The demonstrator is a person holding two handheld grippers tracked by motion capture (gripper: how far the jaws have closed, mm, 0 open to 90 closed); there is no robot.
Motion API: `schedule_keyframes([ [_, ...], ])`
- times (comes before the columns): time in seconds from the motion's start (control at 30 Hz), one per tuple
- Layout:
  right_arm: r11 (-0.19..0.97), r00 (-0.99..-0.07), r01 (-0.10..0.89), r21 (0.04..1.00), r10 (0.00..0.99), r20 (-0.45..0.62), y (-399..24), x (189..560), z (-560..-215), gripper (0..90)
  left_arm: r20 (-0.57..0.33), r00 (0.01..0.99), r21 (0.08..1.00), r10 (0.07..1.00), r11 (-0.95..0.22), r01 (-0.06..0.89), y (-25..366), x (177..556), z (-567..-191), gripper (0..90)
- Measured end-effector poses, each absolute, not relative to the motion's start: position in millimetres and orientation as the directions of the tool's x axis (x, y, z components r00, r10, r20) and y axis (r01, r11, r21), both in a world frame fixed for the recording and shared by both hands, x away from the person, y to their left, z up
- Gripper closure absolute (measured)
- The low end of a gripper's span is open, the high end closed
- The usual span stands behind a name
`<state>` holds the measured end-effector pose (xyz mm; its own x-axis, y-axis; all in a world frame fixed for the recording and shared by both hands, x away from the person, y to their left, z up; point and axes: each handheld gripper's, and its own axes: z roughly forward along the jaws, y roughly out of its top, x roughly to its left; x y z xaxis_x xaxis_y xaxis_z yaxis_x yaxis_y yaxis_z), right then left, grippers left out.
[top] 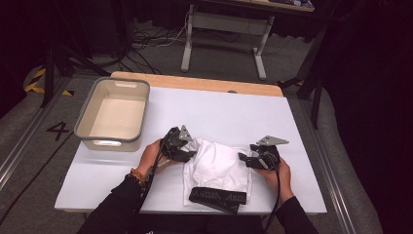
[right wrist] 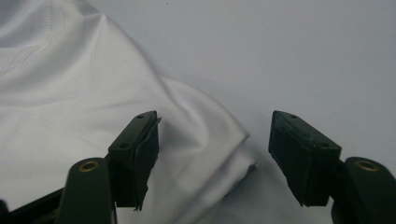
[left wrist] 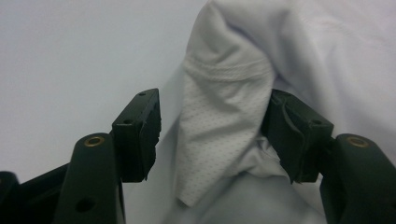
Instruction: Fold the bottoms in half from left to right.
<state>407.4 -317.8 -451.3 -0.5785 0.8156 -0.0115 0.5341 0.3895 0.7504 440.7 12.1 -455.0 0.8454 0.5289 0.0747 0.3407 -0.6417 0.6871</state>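
The white garment [top: 219, 168] lies crumpled on the white worktop [top: 234, 112], near the person's edge, with its black waistband [top: 216, 199] at the front. The left gripper [top: 191, 154] sits at the garment's left edge, the right gripper [top: 243, 158] at its right edge, one on each side of the heap. In the left gripper view, a raised fold of mesh fabric [left wrist: 224, 126] stands right between the jaws; the right-hand jaw seems to brush the cloth, the left-hand one stands clear, so the jaws are spread and the fold is loose, not pinched. In the right gripper view, the jaws are parted wide too: the garment's smooth folded corner [right wrist: 205, 154] lies between them, closer to the left-hand jaw, with bare worktop by the other. Nothing is clamped there. A grey tub [top: 87, 124] sits at the far left of the worktop, well apart from the cloth.
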Motion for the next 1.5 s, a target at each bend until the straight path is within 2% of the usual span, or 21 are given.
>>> schedule_keyframes([
  [0.17, 0.412, -0.596, 0.544, 0.731, 0.803, -0.009, -314.5, 410.0, -452.9, 39.2, 0.068, 0.81, 0.716, 0.582, -0.594, 0.367, 14.5, 451.1, -456.5, 42.8],
  [0.2, 0.411, -0.608, 0.545, 0.731, 0.794, 0.007, -315.2, 410.9, -452.9, 45.3, 0.085, 0.802, 0.715, 0.591, -0.597, 0.364, 14.1, 452.2, -455.6, 50.3],
  [0.27, 0.411, -0.625, 0.543, 0.732, 0.78, 0.026, -315.7, 410.9, -452.4, 59.3, 0.121, 0.78, 0.713, 0.614, -0.601, 0.362, 10.3, 454.8, -454.7, 52.2],
  [0.3, 0.41, -0.639, 0.532, 0.741, 0.769, 0.034, -316.7, 410.7, -452.2, 76.7, 0.147, 0.769, 0.702, 0.622, -0.613, 0.361, 9.3, 456.0, -454.0, 59.3],
  [0.37, 0.412, -0.639, 0.526, 0.744, 0.769, 0.026, -315.9, 409.4, -451.9, 82.0, 0.134, 0.772, 0.703, 0.622, -0.608, 0.367, 9.8, 459.3, -454.1, 63.1],
  [0.4, 0.416, -0.639, 0.521, 0.745, 0.769, 0.017, -315.4, 408.8, -451.5, 82.5, 0.145, 0.763, 0.703, 0.63, -0.608, 0.369, 9.8, 460.9, -454.4, 67.4],
  [0.47, 0.415, -0.635, 0.501, 0.759, 0.773, -0.004, -315.4, 407.9, -450.3, 83.4, 0.134, 0.747, 0.709, 0.651, -0.589, 0.386, 11.0, 463.7, -454.4, 66.6],
  [0.5, 0.406, -0.622, 0.48, 0.777, 0.782, -0.024, -317.0, 406.0, -446.4, 84.0, 0.148, 0.725, 0.712, 0.672, -0.581, 0.393, 12.6, 465.1, -452.9, 71.4],
  [0.57, 0.403, -0.607, 0.456, 0.793, 0.793, -0.055, -318.5, 403.3, -442.4, 84.2, 0.16, 0.71, 0.719, 0.685, -0.574, 0.392, 14.5, 465.8, -451.3, 74.5],
  [0.6, 0.403, -0.607, 0.456, 0.793, 0.793, -0.055, -318.5, 403.3, -442.4, 84.2, 0.138, 0.711, 0.73, 0.69, -0.556, 0.398, 17.8, 467.5, -449.6, 74.5],
  [0.67, 0.407, -0.596, 0.423, 0.81, 0.798, -0.09, -320.4, 400.5, -438.4, 84.2, 0.107, 0.717, 0.741, 0.688, -0.536, 0.405, 21.6, 471.0, -448.8, 81.8],
  [0.73, 0.392, -0.59, 0.415, 0.821, 0.803, -0.085, -322.5, 400.6, -437.8, 84.0, 0.077, 0.731, 0.745, 0.678, -0.527, 0.409, 21.5, 472.4, -447.3, 77.6],
  [0.87, 0.388, -0.595, 0.423, 0.819, 0.801, -0.072, -323.8, 402.9, -440.9, 83.2, 0.091, 0.771, 0.751, 0.63, -0.552, 0.362, 12.2, 469.7, -444.1, 54.8],
  [0.97, 0.379, -0.594, 0.421, 0.824, 0.802, -0.065, -324.6, 403.1, -440.9, 83.2, 0.094, 0.8, 0.745, 0.593, -0.575, 0.339, 3.0, 470.4, -444.5, 51.6],
  [1.03, 0.378, -0.594, 0.418, 0.826, 0.802, -0.067, -324.3, 402.5, -440.9, 83.4, 0.082, 0.8, 0.726, 0.595, -0.585, 0.361, -2.0, 473.7, -447.9, 46.1],
  [1.13, 0.376, -0.594, 0.413, 0.83, 0.801, -0.068, -324.7, 402.0, -440.9, 83.6, 0.067, 0.789, 0.714, 0.611, -0.581, 0.39, -4.4, 477.3, -455.0, 43.5],
  [1.17, 0.373, -0.594, 0.412, 0.831, 0.802, -0.065, -325.0, 401.7, -440.9, 83.6, 0.03, 0.782, 0.72, 0.623, -0.557, 0.415, -1.9, 478.3, -456.3, 42.3],
  [1.2, 0.373, -0.596, 0.41, 0.833, 0.801, -0.065, -325.4, 401.5, -440.6, 83.7, 0.012, 0.786, 0.726, 0.618, -0.547, 0.418, 0.0, 479.2, -457.5, 45.6],
  [1.3, 0.379, -0.597, 0.403, 0.833, 0.799, -0.075, -325.0, 401.2, -440.0, 83.8, -0.007, 0.796, 0.73, 0.605, -0.541, 0.418, 3.5, 478.5, -458.6, 70.6],
  [1.33, 0.387, -0.597, 0.394, 0.833, 0.798, -0.088, -323.7, 400.9, -439.5, 83.9, 0.008, 0.794, 0.731, 0.608, -0.545, 0.41, 4.3, 477.4, -458.6, 86.2],
  [1.5, 0.379, -0.591, 0.39, 0.839, 0.802, -0.088, -323.0, 402.3, -439.7, 84.1, 0.023, 0.774, 0.749, 0.633, -0.524, 0.406, 7.4, 477.9, -457.4, 88.4],
])
